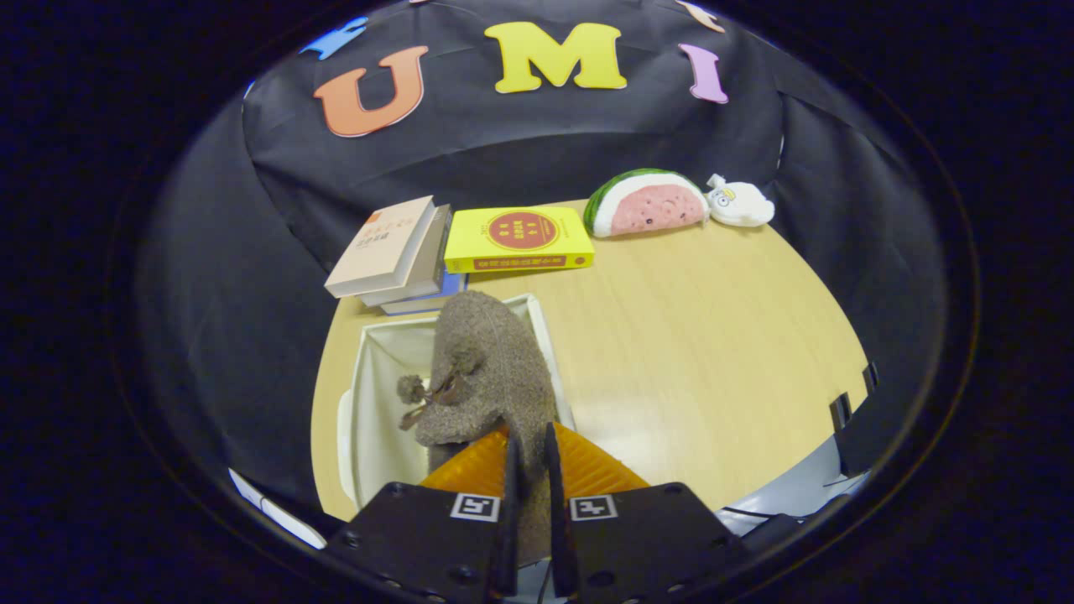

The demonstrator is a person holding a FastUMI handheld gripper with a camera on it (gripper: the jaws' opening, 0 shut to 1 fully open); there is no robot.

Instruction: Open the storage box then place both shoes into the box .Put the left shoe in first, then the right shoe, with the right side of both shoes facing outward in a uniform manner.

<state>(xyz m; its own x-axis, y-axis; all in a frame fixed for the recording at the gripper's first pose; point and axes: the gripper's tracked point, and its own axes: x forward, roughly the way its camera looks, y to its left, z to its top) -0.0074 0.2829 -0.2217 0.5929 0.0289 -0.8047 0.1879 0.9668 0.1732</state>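
Observation:
A fuzzy grey-brown shoe [487, 369] with a small bow on its side hangs just ahead of my fingers, its toe pointing away from me. My gripper [530, 445] is shut on the shoe's heel edge, both fingers pressing a thin fold of it. The shoe is held over the open white storage box [373, 394], which stands on the wooden table under and to the left of the shoe. The shoe hides much of the box's inside, so I cannot tell whether another shoe lies there.
Beyond the box lies a stack of books [394, 256] and a yellow book [518, 239]. Farther right sit a watermelon-slice plush [646, 204] and a small white plush [740, 204]. Bare wooden table [713, 352] stretches to the right of the box.

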